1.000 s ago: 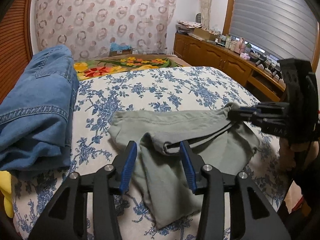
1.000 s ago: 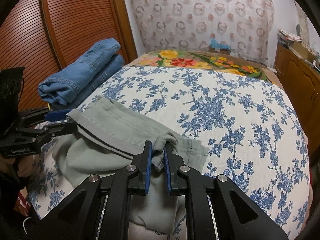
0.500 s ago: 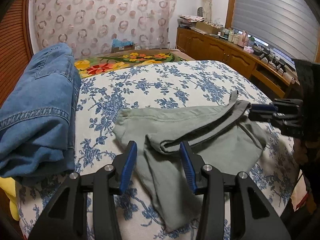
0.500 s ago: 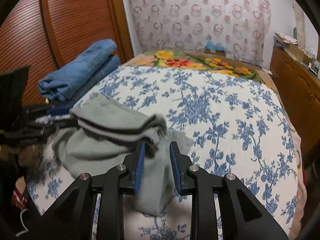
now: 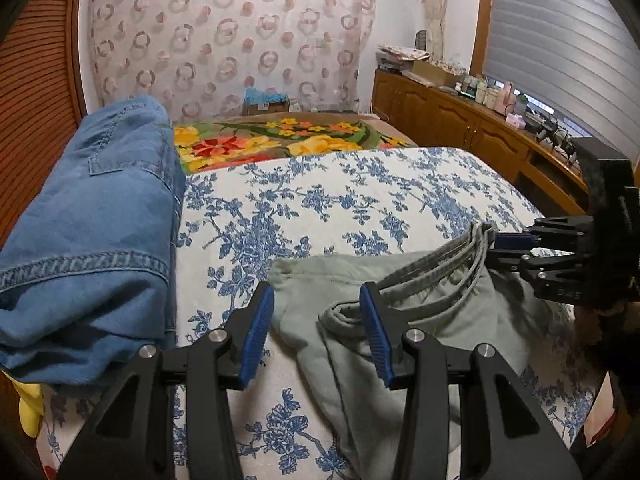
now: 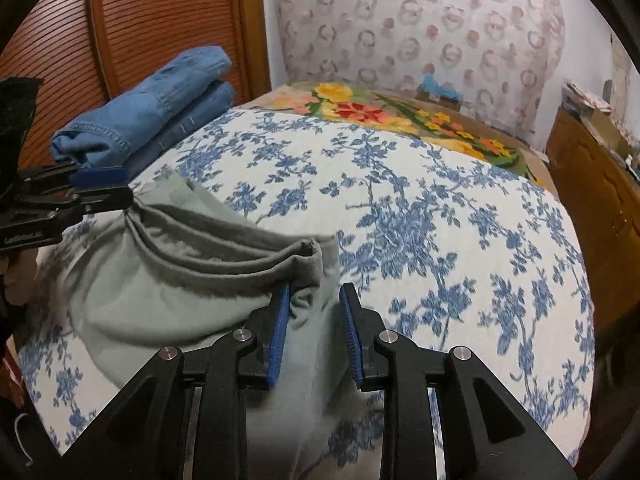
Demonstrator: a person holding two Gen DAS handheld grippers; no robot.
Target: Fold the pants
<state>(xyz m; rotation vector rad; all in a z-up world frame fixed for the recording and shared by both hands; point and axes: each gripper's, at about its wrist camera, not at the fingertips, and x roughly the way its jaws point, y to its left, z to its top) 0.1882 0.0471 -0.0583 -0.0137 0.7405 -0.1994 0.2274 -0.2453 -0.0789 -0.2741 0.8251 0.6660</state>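
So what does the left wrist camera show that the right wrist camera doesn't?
Only the left wrist view shows the grey slatted window blind and the yellow item under the jeans. Only the right wrist view shows both layers of the folded blue denim jeans stacked. Both show the grey-green cotton pants on the blue floral bedspread, with both grippers open.

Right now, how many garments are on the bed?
2: grey-green pants bunched at the near edge between both grippers, and folded jeans at the bed's left side. Others may be hidden.
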